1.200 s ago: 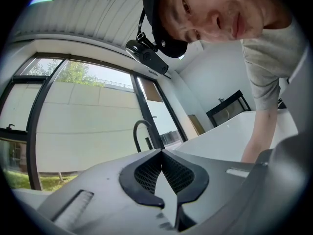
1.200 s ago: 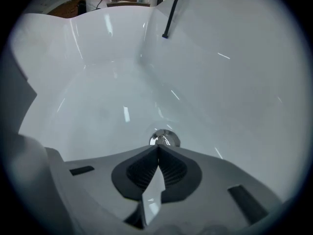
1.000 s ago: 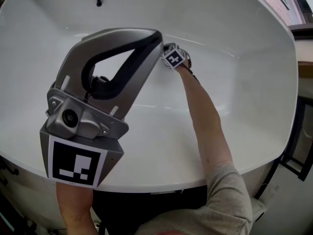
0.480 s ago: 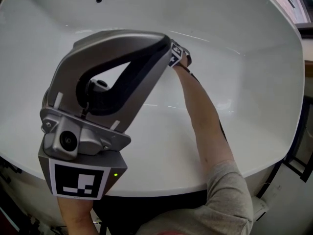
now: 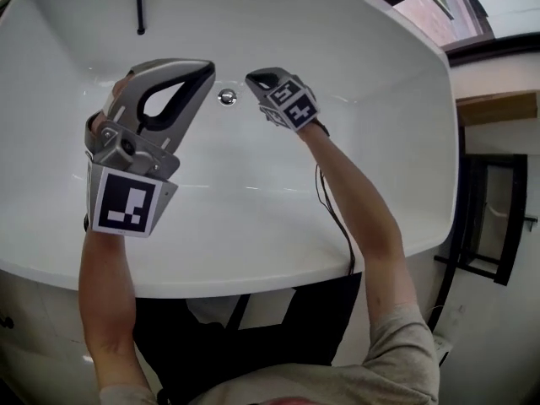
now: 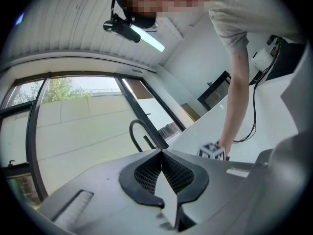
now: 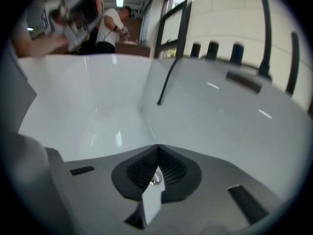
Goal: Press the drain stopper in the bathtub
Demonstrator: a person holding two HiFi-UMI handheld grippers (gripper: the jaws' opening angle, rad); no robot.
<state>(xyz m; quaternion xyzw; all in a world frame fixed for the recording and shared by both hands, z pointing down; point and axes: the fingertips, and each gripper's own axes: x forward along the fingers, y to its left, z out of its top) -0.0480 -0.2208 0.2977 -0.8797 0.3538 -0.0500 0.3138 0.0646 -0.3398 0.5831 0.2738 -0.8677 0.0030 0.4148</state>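
The small round chrome drain stopper (image 5: 226, 97) sits on the floor of the white bathtub (image 5: 380, 142). My left gripper (image 5: 205, 68) hangs just left of it, jaws shut and empty. From the right, my right gripper (image 5: 251, 78) reaches in, its tip just up and right of the stopper, apart from it. In the left gripper view the shut left gripper (image 6: 161, 151) points up at a window, and the right gripper's marker cube (image 6: 212, 152) shows. In the right gripper view the shut right gripper (image 7: 157, 149) faces the tub wall, with the stopper (image 7: 155, 179) glinting through its slit.
A thin black hose (image 5: 140, 5) hangs down the tub's far wall. The tub's near rim (image 5: 253, 281) runs below both arms. A black cable (image 5: 336, 218) trails along the right forearm. A black frame (image 5: 485, 218) stands right of the tub. People (image 7: 110, 28) stand beyond the tub.
The left gripper has dropped away from the head camera, down into the tub. The stopper, hidden behind it before, now shows between the two gripper tips. The right gripper stays near the drain.
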